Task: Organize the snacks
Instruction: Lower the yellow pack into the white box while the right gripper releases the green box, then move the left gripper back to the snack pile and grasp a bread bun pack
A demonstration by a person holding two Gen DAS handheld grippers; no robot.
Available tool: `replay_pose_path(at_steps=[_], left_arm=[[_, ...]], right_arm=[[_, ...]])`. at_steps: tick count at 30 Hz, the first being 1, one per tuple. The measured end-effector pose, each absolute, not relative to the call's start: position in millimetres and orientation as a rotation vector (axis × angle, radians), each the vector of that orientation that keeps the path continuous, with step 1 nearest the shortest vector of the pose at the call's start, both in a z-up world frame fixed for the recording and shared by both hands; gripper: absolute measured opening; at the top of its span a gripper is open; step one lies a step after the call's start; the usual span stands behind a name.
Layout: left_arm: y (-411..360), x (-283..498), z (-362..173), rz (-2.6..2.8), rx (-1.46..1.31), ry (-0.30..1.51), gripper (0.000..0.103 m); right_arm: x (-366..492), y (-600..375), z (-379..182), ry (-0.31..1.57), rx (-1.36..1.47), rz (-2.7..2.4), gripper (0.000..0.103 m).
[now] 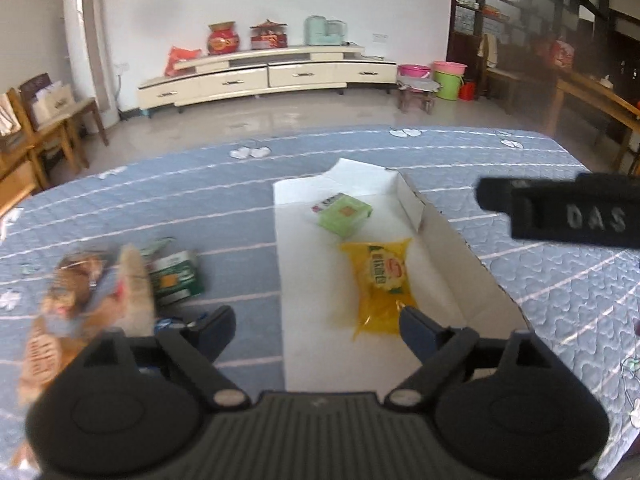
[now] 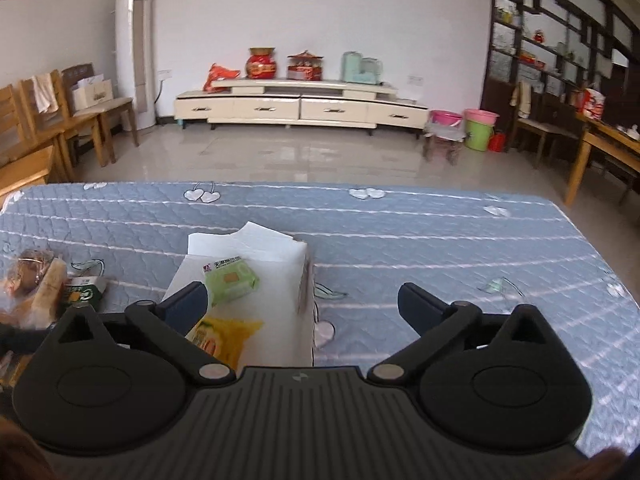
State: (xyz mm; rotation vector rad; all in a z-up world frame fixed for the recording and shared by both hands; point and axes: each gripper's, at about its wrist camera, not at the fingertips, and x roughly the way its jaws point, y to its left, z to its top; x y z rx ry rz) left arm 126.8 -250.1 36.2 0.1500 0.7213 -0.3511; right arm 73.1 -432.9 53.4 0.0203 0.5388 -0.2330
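both grippers, left gripper (image 1: 316, 330) and right gripper (image 2: 302, 306), gape empty over the white box (image 1: 304, 300) holding a yellow packet (image 1: 380, 280) and a green packet (image 1: 345, 215).

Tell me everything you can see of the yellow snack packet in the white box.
The yellow snack packet is a glossy, crinkled plastic wrapper with a red-and-green printed label. It looks sealed and lies flat on the floor of the white box, just nearer than the light green packet and apart from it. Neither gripper touches it; the left gripper hovers open just short of it.

light: soft, even daylight | glare: sheen on floor tiles (image 2: 304, 156) | blur: left-view bread packets (image 1: 88, 292) smeared | edges: fisheye bending, dark corners
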Motion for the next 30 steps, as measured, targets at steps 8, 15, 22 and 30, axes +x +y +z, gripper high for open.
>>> replay_pose_path(at_steps=[8,15,22,30], left_arm=[[-225,96,53,-0.323,0.119,0.703,0.089],[-208,75,61,-0.297,0.121,0.674,0.089],[-184,58,61,-0.28,0.114,0.666,0.089],[-157,49,58,-0.247,0.096,0.662,0.089]], right_arm=[[29,-417,58,0.538,0.017,-0.267,0.103],[8,-398,56,0.541,0.019,-0.261,0.103],[2,-379,53,0.528,0.028,-0.24,0.103],[-2,-354,48,0.535,0.021,-0.195,0.103]])
